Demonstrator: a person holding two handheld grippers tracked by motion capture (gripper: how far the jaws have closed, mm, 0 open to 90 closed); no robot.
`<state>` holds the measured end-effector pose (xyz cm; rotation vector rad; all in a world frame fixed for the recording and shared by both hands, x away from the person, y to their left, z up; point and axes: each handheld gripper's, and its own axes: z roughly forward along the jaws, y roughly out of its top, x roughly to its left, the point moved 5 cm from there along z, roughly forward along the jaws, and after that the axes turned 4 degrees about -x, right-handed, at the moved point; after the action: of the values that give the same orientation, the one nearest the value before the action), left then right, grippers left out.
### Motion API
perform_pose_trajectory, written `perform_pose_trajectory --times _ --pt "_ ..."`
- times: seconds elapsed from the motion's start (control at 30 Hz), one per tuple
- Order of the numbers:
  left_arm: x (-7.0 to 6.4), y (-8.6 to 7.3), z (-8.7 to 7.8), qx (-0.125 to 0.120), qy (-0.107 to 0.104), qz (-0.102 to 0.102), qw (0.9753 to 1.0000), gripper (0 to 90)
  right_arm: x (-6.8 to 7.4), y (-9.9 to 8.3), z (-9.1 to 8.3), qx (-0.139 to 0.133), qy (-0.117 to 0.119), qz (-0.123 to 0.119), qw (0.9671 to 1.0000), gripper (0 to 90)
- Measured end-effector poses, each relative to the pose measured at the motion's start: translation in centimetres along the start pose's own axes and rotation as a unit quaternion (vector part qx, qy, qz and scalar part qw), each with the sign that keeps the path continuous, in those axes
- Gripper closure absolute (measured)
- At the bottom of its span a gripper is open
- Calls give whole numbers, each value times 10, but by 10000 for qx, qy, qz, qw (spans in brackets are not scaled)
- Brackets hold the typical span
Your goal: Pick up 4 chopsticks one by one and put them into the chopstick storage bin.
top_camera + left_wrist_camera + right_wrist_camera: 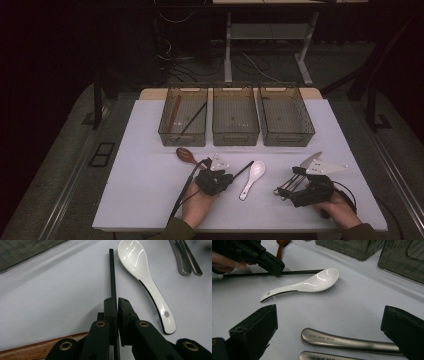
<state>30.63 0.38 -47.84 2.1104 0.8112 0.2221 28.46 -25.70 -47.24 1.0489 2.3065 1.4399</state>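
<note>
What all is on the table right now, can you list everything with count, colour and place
Bins: three, clear grey, in a row at the far side of the table.
Sticks in left bin: two, one brown, one black.
White table: one, under everything.
Wooden spoon: one, brown, in front of the left bin.
Black chopstick: one, clamped between the left gripper's fingers.
Ceramic spoon: one, white, centre front.
Metal cutlery: at least two steel handles, between the right gripper's fingers.
Left gripper: shut on the chopstick.
Right gripper: open.
Hands: two, at the near edge.
</note>
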Motion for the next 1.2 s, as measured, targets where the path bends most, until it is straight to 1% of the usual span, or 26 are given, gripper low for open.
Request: perform_pose_trajectory --times 0.07,0.33,0.43,0.47,0.5,0.57,0.67,0.73,0.77,0.9,1.0,1.1,1.2 --pt "1 1 -2 -43 -15 -46 10000 851 0 0 0 7 1 7 10000 7" --pt "6 10 -15 -203 -90 -89 9997 851 0 0 0 6 0 5 10000 7" --pt "13 15 -23 -240 -101 -119 9996 851 0 0 0 7 0 9 10000 7" --pt "15 17 -26 -289 -84 -140 9995 851 0 0 0 3 0 8 10000 7" --pt "18 19 -29 -273 -98 -128 9995 851 0 0 0 6 7 2 10000 7" --pt "23 22 -35 -321 -100 -128 9994 851 1 0 1 13 8 -1 10000 7" --pt "28 26 -41 -384 -140 -170 9990 851 1 0 2 13 11 -9 10000 7" --pt "31 28 -45 -376 -162 -116 9991 851 2 0 2 13 16 -14 10000 7" --pt "32 29 -47 -368 -223 -31 9991 851 2 0 2 20 18 -9 10000 7" --pt "37 37 -54 -415 -287 29 9987 851 2 0 2 13 17 -4 10000 6" --pt "42 44 -59 -413 -292 99 9987 851 2 0 2 13 20 -6 10000 7" --pt "47 52 -64 -450 -277 117 9985 851 2 0 2 6 16 20 10000 7" --pt "53 61 -69 -490 -267 128 9984 851 2 0 1 17 24 -19 10000 7"
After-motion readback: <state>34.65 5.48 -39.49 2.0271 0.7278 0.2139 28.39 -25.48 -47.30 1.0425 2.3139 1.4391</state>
